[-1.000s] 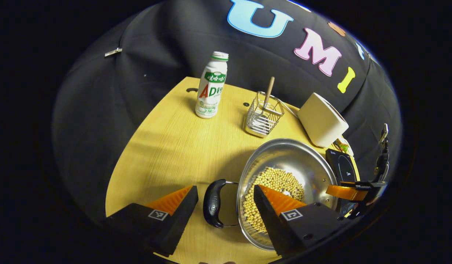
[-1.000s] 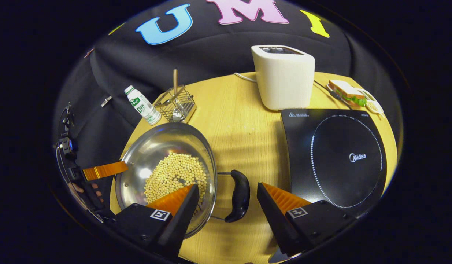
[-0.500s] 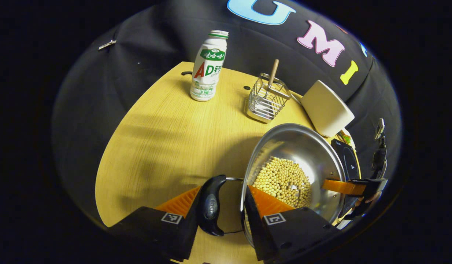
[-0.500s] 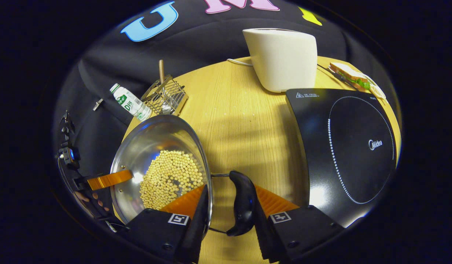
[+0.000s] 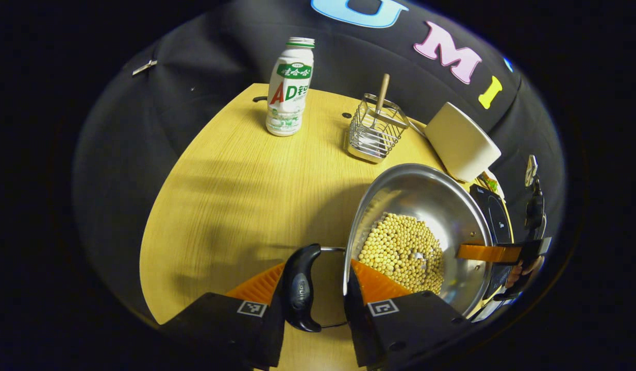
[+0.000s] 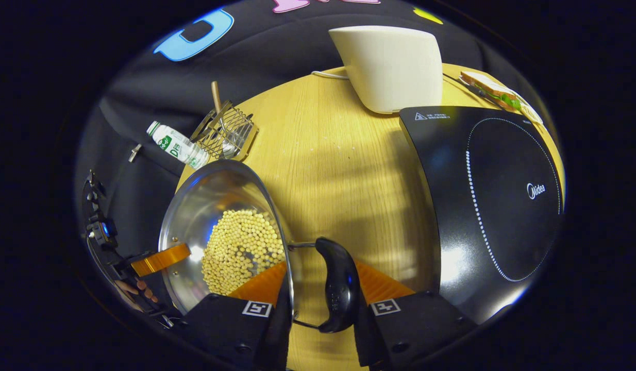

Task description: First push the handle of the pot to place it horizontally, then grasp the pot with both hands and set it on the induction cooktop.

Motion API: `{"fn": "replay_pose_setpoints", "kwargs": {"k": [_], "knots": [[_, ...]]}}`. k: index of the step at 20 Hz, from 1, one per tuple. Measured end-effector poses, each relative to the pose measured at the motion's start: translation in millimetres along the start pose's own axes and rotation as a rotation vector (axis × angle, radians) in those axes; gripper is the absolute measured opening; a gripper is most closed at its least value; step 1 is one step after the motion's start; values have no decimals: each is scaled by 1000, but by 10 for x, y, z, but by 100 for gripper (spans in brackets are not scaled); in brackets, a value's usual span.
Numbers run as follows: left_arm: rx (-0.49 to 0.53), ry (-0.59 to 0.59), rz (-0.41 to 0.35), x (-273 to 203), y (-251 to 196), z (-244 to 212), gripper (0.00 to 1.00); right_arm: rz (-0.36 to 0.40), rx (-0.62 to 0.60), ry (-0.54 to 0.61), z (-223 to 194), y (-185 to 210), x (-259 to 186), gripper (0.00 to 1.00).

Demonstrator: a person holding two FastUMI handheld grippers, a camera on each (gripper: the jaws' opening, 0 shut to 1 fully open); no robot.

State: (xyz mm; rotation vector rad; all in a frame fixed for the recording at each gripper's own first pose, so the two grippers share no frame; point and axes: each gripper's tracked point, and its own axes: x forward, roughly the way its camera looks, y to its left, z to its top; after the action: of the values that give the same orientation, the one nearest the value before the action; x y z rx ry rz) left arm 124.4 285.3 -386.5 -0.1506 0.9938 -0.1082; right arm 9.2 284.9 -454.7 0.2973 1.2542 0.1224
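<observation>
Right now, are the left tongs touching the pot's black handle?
Touching. In the left gripper view, the left tongs are closed around the black handle; both fingers press it, with no gap.

Mock kitchen booth, wooden table (image 6: 338,170), induction cooktop (image 6: 493,206), toaster (image 6: 390,67), utensil rack (image 5: 375,136)

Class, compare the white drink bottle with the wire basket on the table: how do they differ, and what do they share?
The bottle is opaque white plastic; the wire basket is see-through metal. The bottle is tall, narrow and capped; the basket is squat, open-topped, with a wooden-handled utensil standing in it. Both stand upright near the table's far edge.
</observation>
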Motion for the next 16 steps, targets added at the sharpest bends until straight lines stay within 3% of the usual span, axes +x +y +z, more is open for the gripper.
{"fn": "replay_pose_setpoints", "kwargs": {"k": [3,4,8,16], "knots": [[4,-18,-3,-147,-81,0,56,7,1,-6,30,2,-138,54],[14,-24,1,-202,-117,19,56,9,-14,-18,66,-2,-209,50],[40,-52,-3,-407,-366,126,56,18,-25,-59,185,-76,-540,54],[65,-59,-71,-493,-1397,161,56,-13,-10,-123,419,-864,-1254,54]]}}
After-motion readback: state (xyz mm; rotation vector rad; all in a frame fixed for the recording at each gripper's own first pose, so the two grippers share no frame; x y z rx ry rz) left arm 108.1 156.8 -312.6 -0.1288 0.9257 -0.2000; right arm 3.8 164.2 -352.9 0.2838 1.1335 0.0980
